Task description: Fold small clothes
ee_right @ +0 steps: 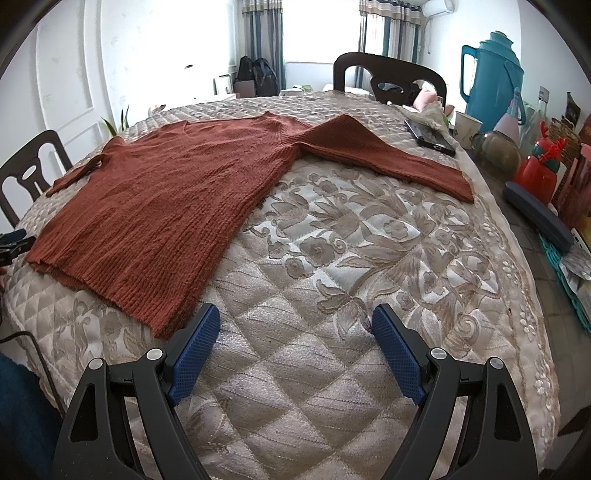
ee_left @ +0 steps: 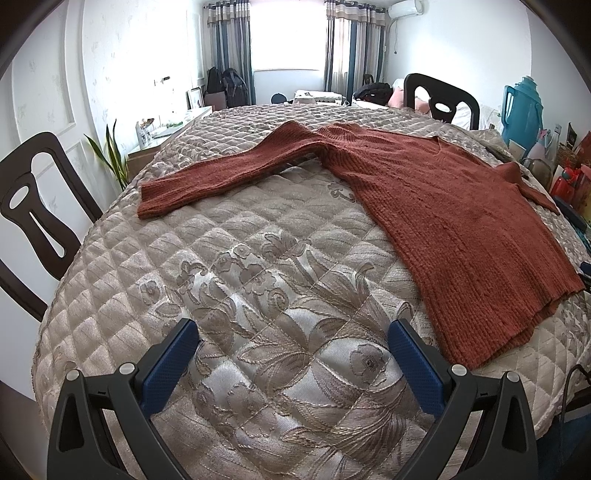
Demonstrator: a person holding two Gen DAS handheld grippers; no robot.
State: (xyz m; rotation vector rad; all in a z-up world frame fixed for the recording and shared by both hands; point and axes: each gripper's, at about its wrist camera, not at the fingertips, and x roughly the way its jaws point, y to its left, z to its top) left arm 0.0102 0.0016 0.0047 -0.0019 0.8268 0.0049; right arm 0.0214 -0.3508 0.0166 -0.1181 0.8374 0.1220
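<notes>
White panelled walls (ee_left: 55, 92), bright curtained window (ee_left: 284, 33), dark wooden chairs (ee_right: 388, 77), air conditioner (ee_left: 406, 9)

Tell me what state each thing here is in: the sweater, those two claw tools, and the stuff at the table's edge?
Sweater: spread flat, unfolded, both sleeves out.
Left gripper: jaws open, empty, short of the sweater.
Right gripper: jaws open, empty, beside the hem.
Thermos: upright, lid on.
Mug: upright.
Phone: lying flat.
</notes>
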